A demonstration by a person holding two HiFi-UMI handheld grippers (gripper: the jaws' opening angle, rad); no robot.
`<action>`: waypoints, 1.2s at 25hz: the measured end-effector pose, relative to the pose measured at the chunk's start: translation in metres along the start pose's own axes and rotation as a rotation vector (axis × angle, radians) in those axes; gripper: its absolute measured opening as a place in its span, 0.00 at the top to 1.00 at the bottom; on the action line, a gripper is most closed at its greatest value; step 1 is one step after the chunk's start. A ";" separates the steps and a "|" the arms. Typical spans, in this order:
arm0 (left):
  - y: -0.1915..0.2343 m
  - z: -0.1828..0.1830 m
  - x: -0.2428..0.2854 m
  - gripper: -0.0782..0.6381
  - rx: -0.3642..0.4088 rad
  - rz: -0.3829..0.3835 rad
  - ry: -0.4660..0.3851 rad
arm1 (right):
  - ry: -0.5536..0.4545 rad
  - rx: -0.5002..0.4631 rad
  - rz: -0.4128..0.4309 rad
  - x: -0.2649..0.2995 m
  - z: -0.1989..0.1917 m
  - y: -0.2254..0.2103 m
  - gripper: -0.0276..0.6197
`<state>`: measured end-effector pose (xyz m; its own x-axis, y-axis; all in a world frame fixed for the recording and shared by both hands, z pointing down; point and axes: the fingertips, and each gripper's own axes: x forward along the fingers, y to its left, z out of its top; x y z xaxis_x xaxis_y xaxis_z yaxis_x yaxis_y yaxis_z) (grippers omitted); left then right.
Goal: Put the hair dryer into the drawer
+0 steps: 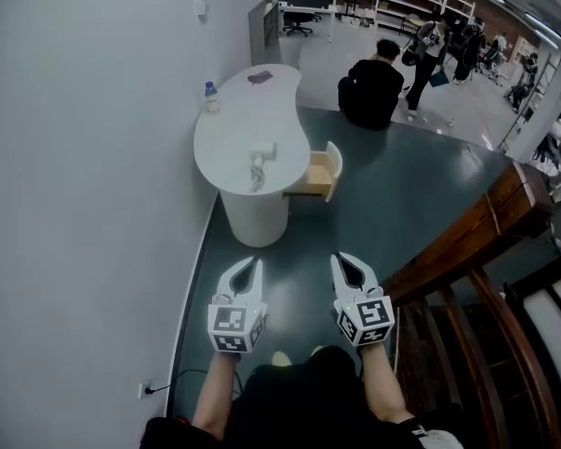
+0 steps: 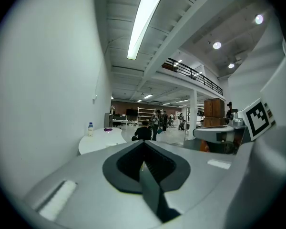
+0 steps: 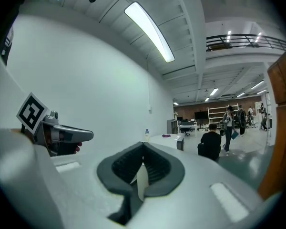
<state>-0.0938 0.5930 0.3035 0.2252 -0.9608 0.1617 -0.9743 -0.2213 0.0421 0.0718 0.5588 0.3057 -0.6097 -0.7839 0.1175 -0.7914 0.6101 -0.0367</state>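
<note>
Shut and empty, the left gripper and the right gripper, side by side at the bottom of the head view, roughly level, pointed toward the table. Jaws of each pressed together at the tips, nothing between them in either gripper view. Both held well short of the table, over the floor.

To the left, a plain white wall running the full depth of the scene. Below, a dark green floor. At the right, a brown wooden handrail slanting across the corner. Against the wall, a white table with a rounded, kidney-shaped top on a cylindrical base. Beyond it, a person in black seated on the floor, back turned. Out from the right side of the base, just under the top, the drawer, open, pale wood inside, white front. On the near end of the top, beside and above that drawer, the hair dryer, white, well apart from both grippers. At the wall-side edge, a small bottle, upright. At the far end, a small purple item, too small to identify.
</note>
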 end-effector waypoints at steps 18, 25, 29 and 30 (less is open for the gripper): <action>0.022 0.008 0.113 0.88 -0.011 0.037 0.023 | 0.015 -0.004 0.045 0.098 0.003 -0.076 0.95; 0.023 0.029 0.184 0.88 0.000 0.066 0.021 | 0.008 0.005 0.094 0.151 0.015 -0.123 0.95; 0.023 0.030 0.217 0.88 -0.006 0.089 0.028 | 0.014 0.008 0.127 0.179 0.015 -0.147 0.95; 0.023 0.029 0.224 0.88 -0.008 0.098 0.031 | 0.015 0.007 0.138 0.186 0.014 -0.152 0.95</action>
<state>-0.0662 0.3679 0.3123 0.1291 -0.9720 0.1962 -0.9916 -0.1251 0.0327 0.0782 0.3189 0.3188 -0.7123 -0.6906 0.1252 -0.7003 0.7113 -0.0607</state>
